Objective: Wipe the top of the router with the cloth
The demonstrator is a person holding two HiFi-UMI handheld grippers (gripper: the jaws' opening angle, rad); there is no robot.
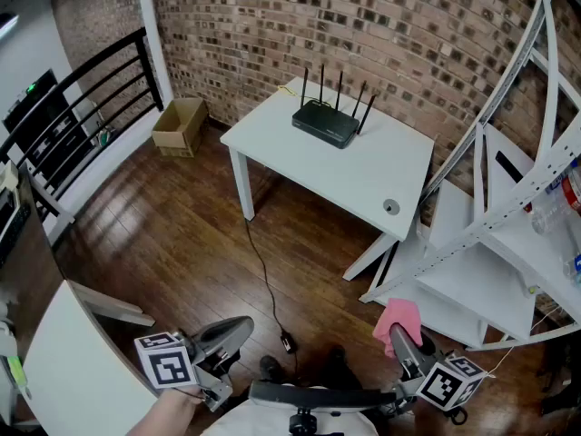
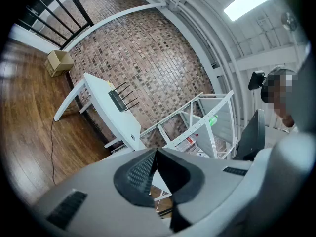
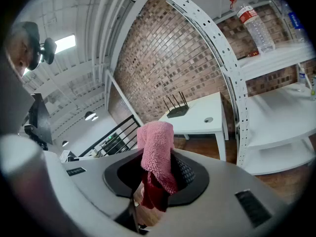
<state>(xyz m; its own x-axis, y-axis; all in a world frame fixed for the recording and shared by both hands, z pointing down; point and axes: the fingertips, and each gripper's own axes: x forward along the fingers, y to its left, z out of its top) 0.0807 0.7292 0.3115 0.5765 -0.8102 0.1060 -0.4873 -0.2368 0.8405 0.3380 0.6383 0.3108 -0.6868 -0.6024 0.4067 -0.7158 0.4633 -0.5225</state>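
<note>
With the right tongs (image 3: 159,174) pinching the cloth (image 3: 157,147), we should bring a flat fold onto the router (image 1: 325,123) top and wipe gently, so the router does not slide; the left tongs (image 2: 156,172), pressed together on nothing, could steady it. The router stands on the table (image 1: 381,175) well ahead of both tongs, and the cloth sticks up from the right jaws.

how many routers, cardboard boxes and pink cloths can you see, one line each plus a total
router: 1
cardboard box: 1
pink cloth: 1
total: 3
</note>
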